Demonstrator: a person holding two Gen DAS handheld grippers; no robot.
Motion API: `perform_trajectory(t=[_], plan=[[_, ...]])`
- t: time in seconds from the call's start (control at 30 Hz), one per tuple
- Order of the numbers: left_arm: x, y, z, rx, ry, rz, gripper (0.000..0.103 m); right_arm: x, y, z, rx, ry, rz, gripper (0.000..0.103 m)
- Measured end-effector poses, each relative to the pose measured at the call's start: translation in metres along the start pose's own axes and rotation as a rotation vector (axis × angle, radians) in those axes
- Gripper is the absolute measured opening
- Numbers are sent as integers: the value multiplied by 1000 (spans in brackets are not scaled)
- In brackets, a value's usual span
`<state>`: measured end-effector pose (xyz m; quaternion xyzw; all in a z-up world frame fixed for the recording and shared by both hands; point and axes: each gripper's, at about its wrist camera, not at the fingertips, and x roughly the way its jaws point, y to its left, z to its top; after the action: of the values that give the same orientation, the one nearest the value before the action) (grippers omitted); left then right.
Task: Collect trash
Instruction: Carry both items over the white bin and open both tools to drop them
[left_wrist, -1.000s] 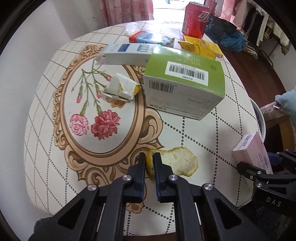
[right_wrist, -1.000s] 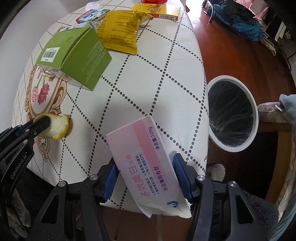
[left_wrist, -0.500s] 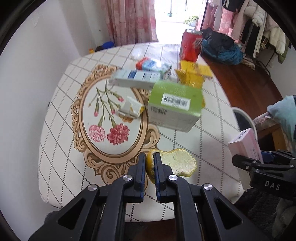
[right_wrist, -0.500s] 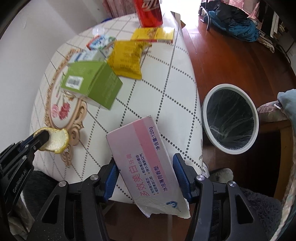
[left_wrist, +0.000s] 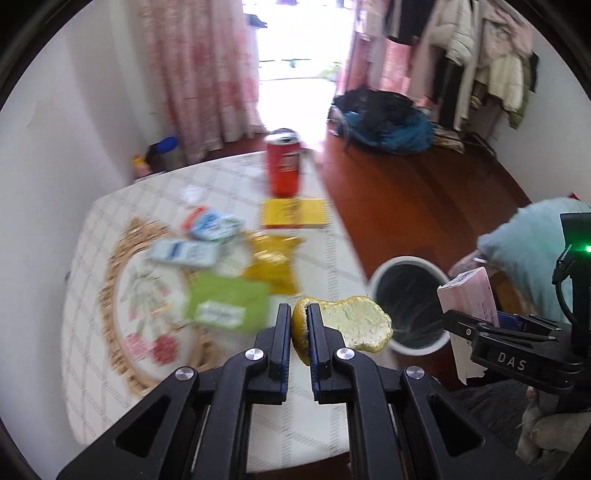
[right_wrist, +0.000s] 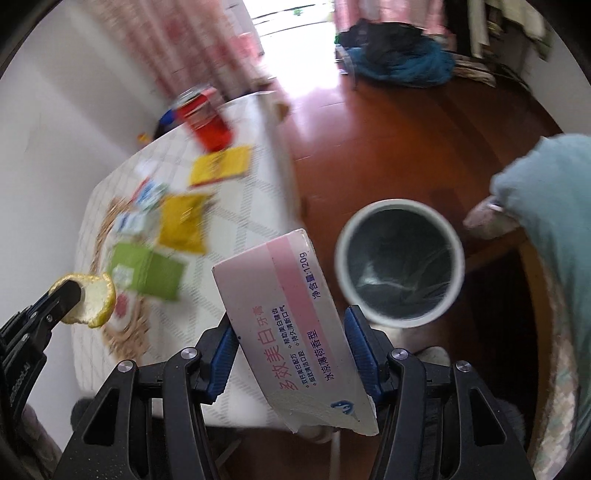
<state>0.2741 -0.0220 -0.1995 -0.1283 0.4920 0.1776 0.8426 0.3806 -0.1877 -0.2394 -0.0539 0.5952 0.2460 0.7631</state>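
Note:
My left gripper (left_wrist: 296, 334) is shut on a yellow citrus peel (left_wrist: 347, 326) and holds it in the air above the table's right edge, near the white trash bin (left_wrist: 408, 301). The peel also shows in the right wrist view (right_wrist: 92, 301). My right gripper (right_wrist: 291, 349) is shut on a pink and white toothpaste box (right_wrist: 291, 314), held in the air just left of the bin (right_wrist: 400, 264). The box also shows in the left wrist view (left_wrist: 471, 295). The bin stands on the floor, lined with a dark bag.
The table (left_wrist: 325, 258) bears a red can (left_wrist: 283, 168), a yellow box (left_wrist: 293, 213), a yellow snack bag (left_wrist: 271, 264), a green box (left_wrist: 227, 301) and blue-white packets (left_wrist: 184, 251). Clothes lie on the wood floor (left_wrist: 406, 192). A pale blue cushion (right_wrist: 554, 221) lies right of the bin.
Both grippers have lifted away from the table with their loads and swung right. The bin has come closer to the middle of both views.

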Motion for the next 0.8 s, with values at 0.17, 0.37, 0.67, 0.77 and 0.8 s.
perform_trajectory(t=[0.17, 0.37, 0.67, 0.77, 0.8], plan=[[52, -61, 25, 55, 65, -89, 6, 13, -70, 18, 108, 2, -50, 58], [138, -117, 52, 54, 223, -219, 6, 56, -145, 33, 209, 69, -105, 58], [238, -147, 74, -6, 441, -308, 9, 127, -212, 46, 322, 172, -105, 58], [247, -149, 77, -12, 456, -306, 41, 142, -224, 51, 365, 189, -75, 59], [247, -150, 79, -11, 449, -304, 73, 145, -227, 52, 374, 194, -63, 59]])
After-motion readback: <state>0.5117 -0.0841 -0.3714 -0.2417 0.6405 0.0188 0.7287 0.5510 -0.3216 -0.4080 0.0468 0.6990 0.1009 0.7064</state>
